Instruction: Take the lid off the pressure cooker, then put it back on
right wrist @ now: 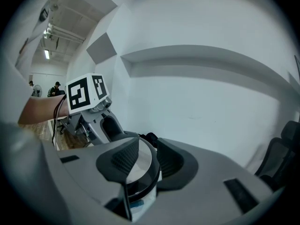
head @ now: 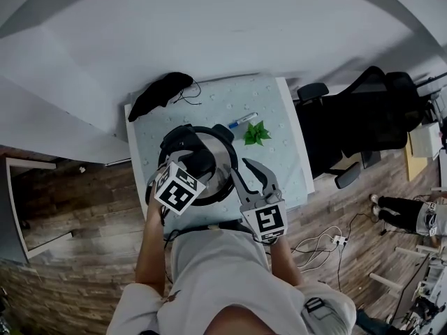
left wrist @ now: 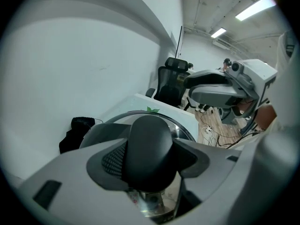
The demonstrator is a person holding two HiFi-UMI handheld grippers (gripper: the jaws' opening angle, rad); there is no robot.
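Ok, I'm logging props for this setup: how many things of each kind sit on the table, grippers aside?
pressure cooker with lid: 1
marker pen: 1
green leaf sprig: 1
black cloth bundle: 1
Total: 4

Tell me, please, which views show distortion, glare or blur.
Head view: soft, even light; the fisheye lens bends the walls, and the table is sharp. Left gripper view: the ceiling lamps are blown out, and the black knob shows little detail. Right gripper view: dark round corners, and a pale reflection on the lid.
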